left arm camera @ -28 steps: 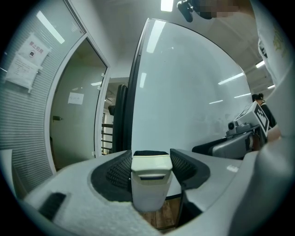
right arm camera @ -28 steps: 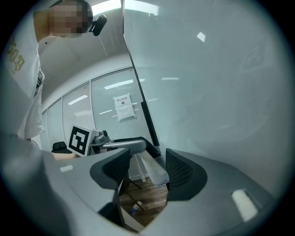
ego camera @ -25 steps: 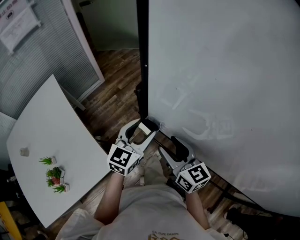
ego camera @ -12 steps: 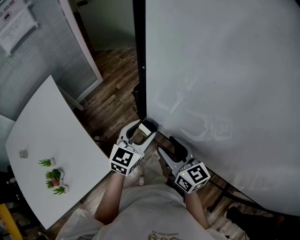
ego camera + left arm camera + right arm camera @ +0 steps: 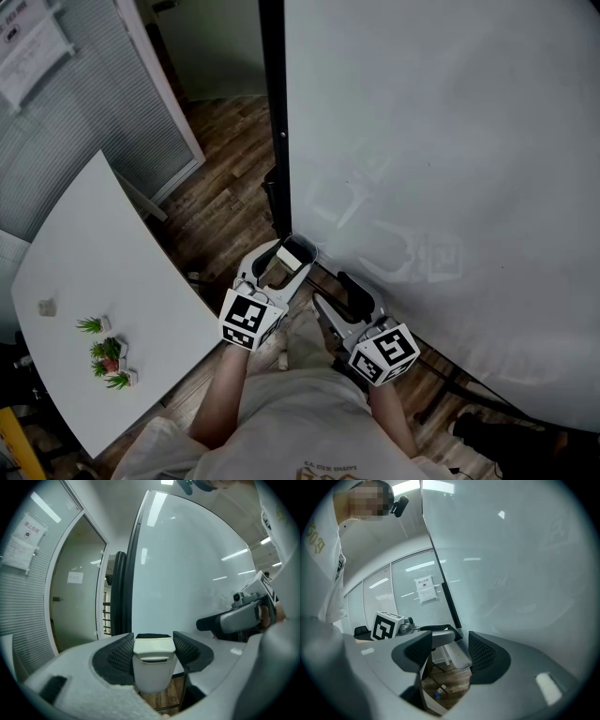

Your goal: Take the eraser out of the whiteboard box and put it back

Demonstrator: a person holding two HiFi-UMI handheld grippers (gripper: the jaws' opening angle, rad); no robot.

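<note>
The white eraser (image 5: 151,660) sits upright between the ribbed pads of my left gripper (image 5: 152,649), which is shut on it. In the head view that eraser (image 5: 296,249) shows at the tip of the left gripper (image 5: 287,257), close to the whiteboard's (image 5: 450,141) lower left corner. My right gripper (image 5: 339,292) hangs just to the right, jaws open with nothing between them, as the right gripper view (image 5: 450,651) confirms. I cannot make out the whiteboard box in any view.
The whiteboard's dark frame post (image 5: 275,122) rises just beyond the left gripper. A white table (image 5: 94,262) with small potted plants (image 5: 108,354) stands at the left. Wooden floor (image 5: 225,178) lies between them. A glass wall with blinds (image 5: 66,112) is at the far left.
</note>
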